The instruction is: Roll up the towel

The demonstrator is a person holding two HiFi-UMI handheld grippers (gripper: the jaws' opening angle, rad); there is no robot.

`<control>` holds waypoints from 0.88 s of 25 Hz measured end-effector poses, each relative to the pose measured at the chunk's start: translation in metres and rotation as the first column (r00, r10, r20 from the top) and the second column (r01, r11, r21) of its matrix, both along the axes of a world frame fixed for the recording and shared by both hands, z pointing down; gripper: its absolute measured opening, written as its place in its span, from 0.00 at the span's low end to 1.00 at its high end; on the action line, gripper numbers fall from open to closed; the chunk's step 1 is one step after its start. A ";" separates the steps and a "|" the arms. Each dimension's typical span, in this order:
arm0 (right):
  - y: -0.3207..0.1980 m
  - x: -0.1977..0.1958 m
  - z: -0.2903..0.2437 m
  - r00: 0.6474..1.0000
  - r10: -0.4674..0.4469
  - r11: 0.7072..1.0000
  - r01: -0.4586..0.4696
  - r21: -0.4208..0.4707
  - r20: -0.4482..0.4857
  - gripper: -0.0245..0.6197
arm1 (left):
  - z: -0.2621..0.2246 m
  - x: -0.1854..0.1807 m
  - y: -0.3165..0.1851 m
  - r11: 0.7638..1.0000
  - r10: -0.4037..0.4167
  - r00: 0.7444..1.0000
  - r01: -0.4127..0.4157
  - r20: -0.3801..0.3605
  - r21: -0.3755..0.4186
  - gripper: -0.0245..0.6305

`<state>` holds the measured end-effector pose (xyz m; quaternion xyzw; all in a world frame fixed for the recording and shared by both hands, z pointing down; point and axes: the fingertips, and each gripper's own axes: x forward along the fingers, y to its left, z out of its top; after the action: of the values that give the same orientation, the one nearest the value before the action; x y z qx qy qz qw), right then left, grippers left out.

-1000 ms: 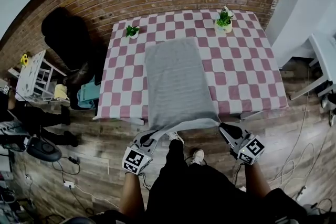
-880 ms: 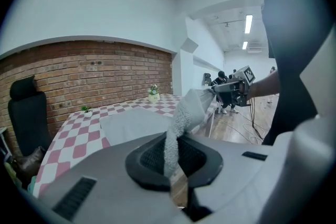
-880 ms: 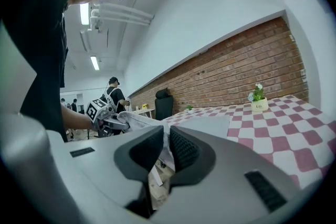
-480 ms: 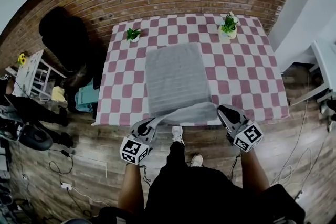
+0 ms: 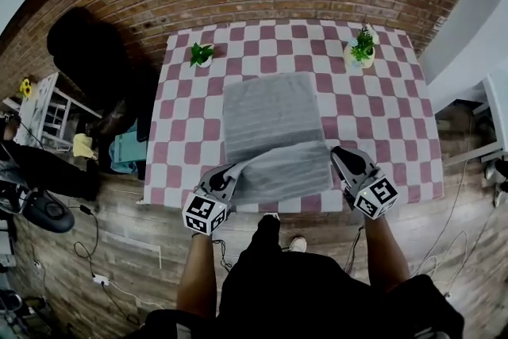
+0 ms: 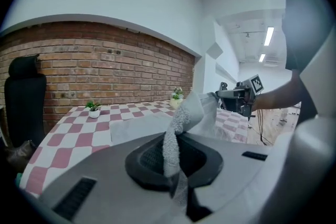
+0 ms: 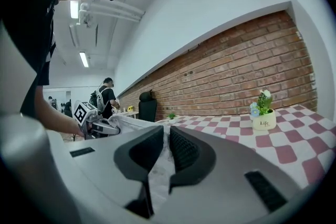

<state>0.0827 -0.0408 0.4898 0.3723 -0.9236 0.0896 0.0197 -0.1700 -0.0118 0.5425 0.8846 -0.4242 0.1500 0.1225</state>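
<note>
My left gripper (image 5: 232,171) and right gripper (image 5: 338,156) clenched corners of the towel (image 5: 266,111), near the table (image 5: 373,119) edge. First turn, I judged; next needed even tucking.

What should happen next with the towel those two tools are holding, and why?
Probably lower both corners onto the flat part and tuck them under to start the roll. The left gripper and right gripper each have jaws shut on a near corner of the towel, lifted and folded over the part lying on the table.
</note>
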 end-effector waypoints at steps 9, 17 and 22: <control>-0.098 -0.018 0.026 0.999 0.050 0.997 -0.051 -0.063 -0.020 0.10 | 0.024 -0.017 -0.090 0.998 0.004 1.000 -0.003 0.006 -0.058 0.06; -0.175 -0.024 0.060 0.994 0.098 0.988 -0.103 -0.118 -0.053 0.10 | 0.054 -0.029 -0.170 0.993 -0.016 1.000 0.014 -0.011 -0.117 0.08; -0.219 -0.031 0.081 0.990 0.120 0.981 -0.130 -0.144 -0.078 0.10 | 0.075 -0.034 -0.209 0.988 -0.026 1.000 0.024 -0.010 -0.155 0.08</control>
<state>0.0521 -0.2597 0.5706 0.4300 -0.8878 0.1464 0.0738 -0.2040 -0.2211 0.6177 0.8679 -0.4216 0.1757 0.1955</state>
